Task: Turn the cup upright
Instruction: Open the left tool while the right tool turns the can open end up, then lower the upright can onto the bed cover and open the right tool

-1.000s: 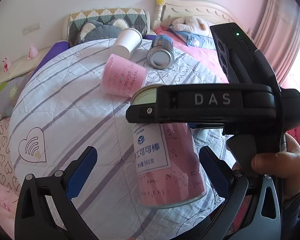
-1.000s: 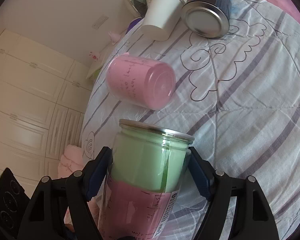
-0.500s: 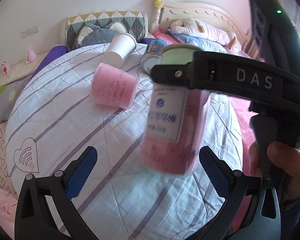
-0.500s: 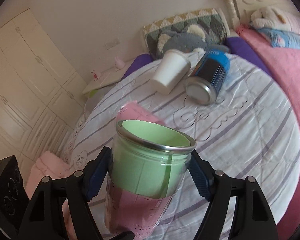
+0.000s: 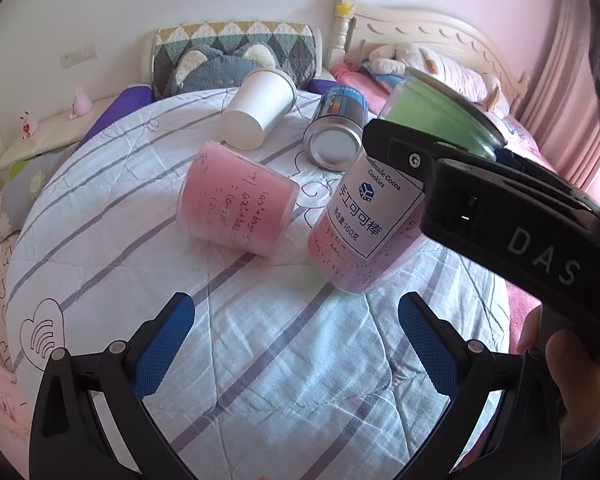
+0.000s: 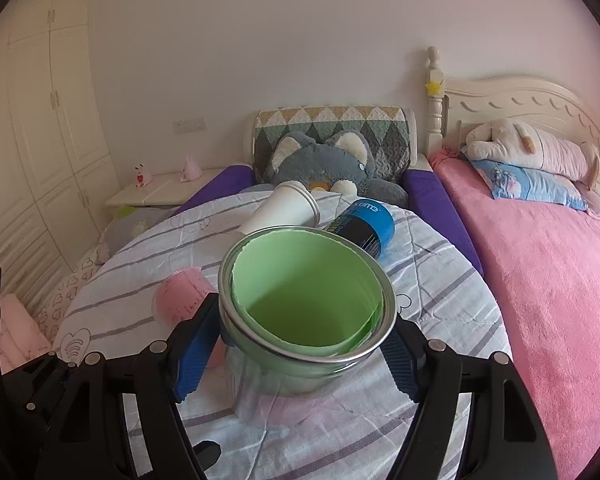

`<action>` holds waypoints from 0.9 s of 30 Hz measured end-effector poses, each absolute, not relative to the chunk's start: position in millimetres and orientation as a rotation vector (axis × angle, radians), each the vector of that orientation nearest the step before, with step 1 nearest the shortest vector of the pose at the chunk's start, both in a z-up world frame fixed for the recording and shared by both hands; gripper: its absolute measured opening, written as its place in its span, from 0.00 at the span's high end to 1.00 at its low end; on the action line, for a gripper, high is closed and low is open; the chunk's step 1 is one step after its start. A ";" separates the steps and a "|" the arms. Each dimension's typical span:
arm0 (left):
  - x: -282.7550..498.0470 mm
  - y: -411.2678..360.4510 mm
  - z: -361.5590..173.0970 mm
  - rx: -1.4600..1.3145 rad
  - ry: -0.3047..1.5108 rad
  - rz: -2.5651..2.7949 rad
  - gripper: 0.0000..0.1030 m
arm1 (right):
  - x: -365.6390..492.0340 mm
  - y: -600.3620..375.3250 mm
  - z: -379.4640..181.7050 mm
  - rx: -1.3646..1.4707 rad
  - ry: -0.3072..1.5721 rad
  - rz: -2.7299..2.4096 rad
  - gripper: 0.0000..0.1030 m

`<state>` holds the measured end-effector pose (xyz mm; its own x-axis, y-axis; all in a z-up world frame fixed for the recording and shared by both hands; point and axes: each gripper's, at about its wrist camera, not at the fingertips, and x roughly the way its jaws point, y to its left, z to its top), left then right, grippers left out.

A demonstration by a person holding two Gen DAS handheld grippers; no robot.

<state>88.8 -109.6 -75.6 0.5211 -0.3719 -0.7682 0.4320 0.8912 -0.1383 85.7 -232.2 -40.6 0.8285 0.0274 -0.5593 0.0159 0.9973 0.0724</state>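
My right gripper (image 6: 304,344) is shut on a clear labelled cup (image 5: 364,220) with pink and green paper lining and a metal rim. The cup stands nearly upright, tilted to the right, its base on or just above the round table's striped cloth (image 5: 260,360); its open green mouth (image 6: 306,302) faces up. The right gripper's body (image 5: 500,216) crosses the left wrist view. My left gripper (image 5: 296,344) is open and empty, in front of the cup. A pink cup (image 5: 236,210) lies on its side to the cup's left.
A white paper cup (image 5: 260,110) and a blue can (image 5: 338,132) lie on their sides at the table's far side. Behind it are a grey plush cushion (image 6: 320,164), a bedside shelf (image 6: 160,188) and a pink bed (image 6: 540,248) to the right.
The right gripper has lifted the labelled cup, swung it to the right and turned it mouth-up, then lowered it near the cloth. The left gripper stayed open and drew back slightly.
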 end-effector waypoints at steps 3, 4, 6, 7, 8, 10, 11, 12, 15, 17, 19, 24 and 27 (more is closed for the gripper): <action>89.5 -108.1 -77.4 0.067 0.910 -0.473 0.00 | 81.2 -223.3 -38.9 0.049 0.595 0.029 0.27; 90.0 -107.0 -77.9 0.066 0.910 -0.472 0.00 | 78.1 -221.3 -38.1 0.055 0.593 0.042 0.27; 90.6 -105.0 -77.9 0.063 0.910 -0.465 0.00 | 74.2 -216.3 -37.9 0.036 0.586 0.043 0.27; 90.5 -103.8 -77.8 0.062 0.910 -0.464 0.00 | 71.9 -213.3 -37.3 0.018 0.577 0.037 0.27; 91.7 -101.5 -78.2 0.059 0.910 -0.462 0.00 | 70.7 -211.1 -37.2 0.008 0.574 0.035 0.27; 90.9 -98.5 -77.8 0.051 0.911 -0.458 0.00 | 68.9 -209.9 -36.8 0.013 0.573 0.041 0.26; 90.5 -97.5 -77.3 0.049 0.909 -0.458 0.00 | 67.8 -209.0 -36.6 0.007 0.571 0.033 0.22; 90.0 -96.8 -76.6 0.049 0.908 -0.456 0.00 | 66.5 -208.3 -36.5 0.003 0.571 0.023 0.22; 87.8 -93.5 -74.4 0.046 0.903 -0.454 0.00 | 62.5 -208.4 -33.4 0.017 0.563 0.029 0.21; 85.3 -90.7 -72.7 0.040 0.897 -0.452 0.00 | 59.4 -208.0 -30.2 0.019 0.555 0.026 0.20; 81.1 -87.2 -69.6 0.038 0.886 -0.447 0.00 | 55.9 -207.4 -27.0 0.011 0.546 0.020 0.20; 65.9 -78.5 -56.7 0.054 0.819 -0.403 0.00 | 38.8 -207.4 -16.1 0.031 0.505 0.018 0.19; 55.0 -72.9 -49.4 0.066 0.781 -0.373 0.00 | 27.5 -207.1 -9.5 0.048 0.482 0.010 0.19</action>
<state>55.0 -72.9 -49.4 0.6485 -0.3035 -0.6981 0.3517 0.9328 -0.0788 27.5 -207.1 -9.5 0.8860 0.0205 -0.4633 0.0021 0.9988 0.0482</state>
